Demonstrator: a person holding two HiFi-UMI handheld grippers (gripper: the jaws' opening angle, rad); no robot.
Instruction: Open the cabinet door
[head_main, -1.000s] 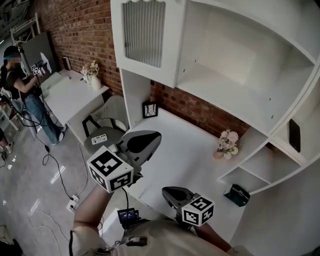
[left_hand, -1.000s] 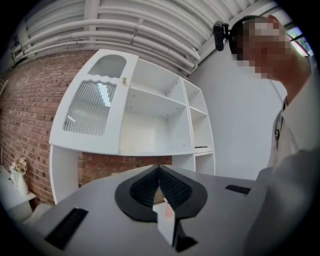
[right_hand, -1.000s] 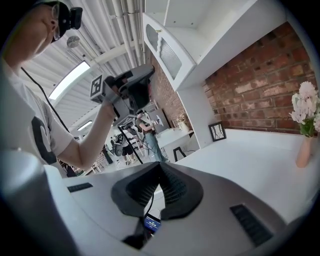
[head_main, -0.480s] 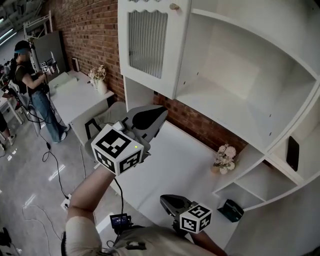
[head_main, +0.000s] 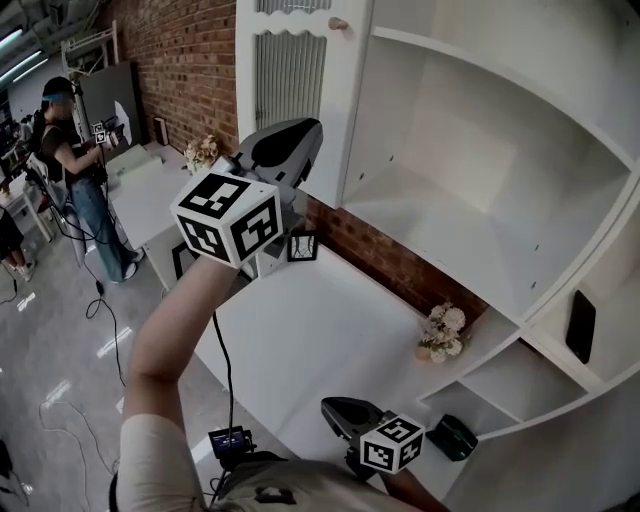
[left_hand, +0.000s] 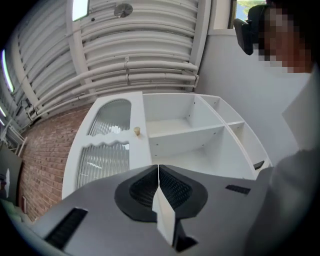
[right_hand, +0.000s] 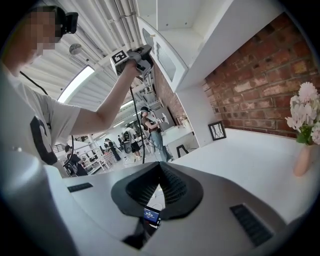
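The white cabinet door (head_main: 292, 85) with ribbed glass hangs on the left of the wall unit and looks closed. Its small round knob (head_main: 338, 23) sits at the door's upper right corner. My left gripper (head_main: 314, 128) is raised in front of the door's lower part, below the knob, jaws shut and empty. In the left gripper view the knob (left_hand: 136, 131) lies above and left of the gripper (left_hand: 158, 168), still apart from it. My right gripper (head_main: 330, 408) hangs low over the desk (head_main: 330, 330), shut with nothing in it. It shows shut in its own view too (right_hand: 160, 167).
Open white shelves (head_main: 470, 210) fill the unit right of the door. A vase of flowers (head_main: 438, 335), a small picture frame (head_main: 302, 246) and a dark box (head_main: 455, 437) stand on the desk. A brick wall (head_main: 180, 60) runs left; a person (head_main: 75, 170) stands far left.
My left gripper has risen from over the desk to the cabinet door's lower part. The view has tilted upward. The right gripper has stayed low.
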